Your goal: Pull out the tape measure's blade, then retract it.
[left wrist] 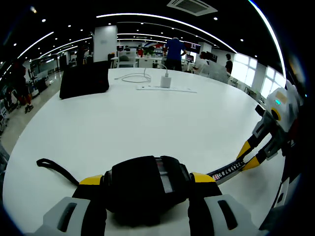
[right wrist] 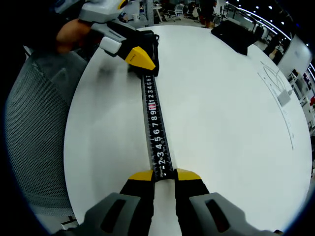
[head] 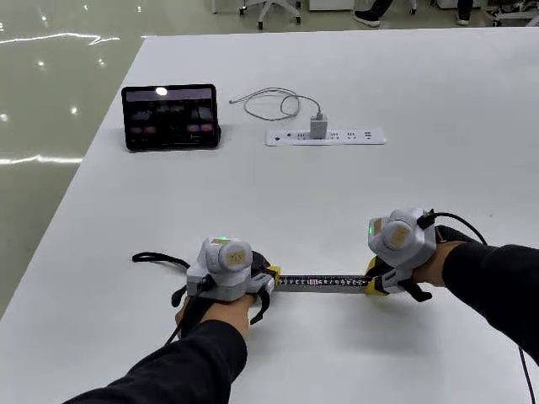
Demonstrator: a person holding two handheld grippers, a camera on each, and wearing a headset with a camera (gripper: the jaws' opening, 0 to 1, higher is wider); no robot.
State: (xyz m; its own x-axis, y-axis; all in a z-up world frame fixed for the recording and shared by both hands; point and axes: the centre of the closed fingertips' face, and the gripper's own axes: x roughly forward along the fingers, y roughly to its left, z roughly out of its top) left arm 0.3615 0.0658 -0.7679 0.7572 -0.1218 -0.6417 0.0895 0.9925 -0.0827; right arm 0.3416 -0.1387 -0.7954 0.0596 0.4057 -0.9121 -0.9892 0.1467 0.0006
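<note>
Tape blade (right wrist: 154, 128) stretched flat along the white worktop (head: 337, 202).
The left tool (left wrist: 147, 179) clamps the black case (left wrist: 147, 189); the right tool (right wrist: 164, 175) pinches the blade tip. White numerals read 2–9, red-boxed 10, then 1–7.

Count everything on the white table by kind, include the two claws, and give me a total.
tape measure: 1
tablet: 1
power strip: 1
charger with cable: 1
claws: 2, left claw and right claw
total: 6
</note>
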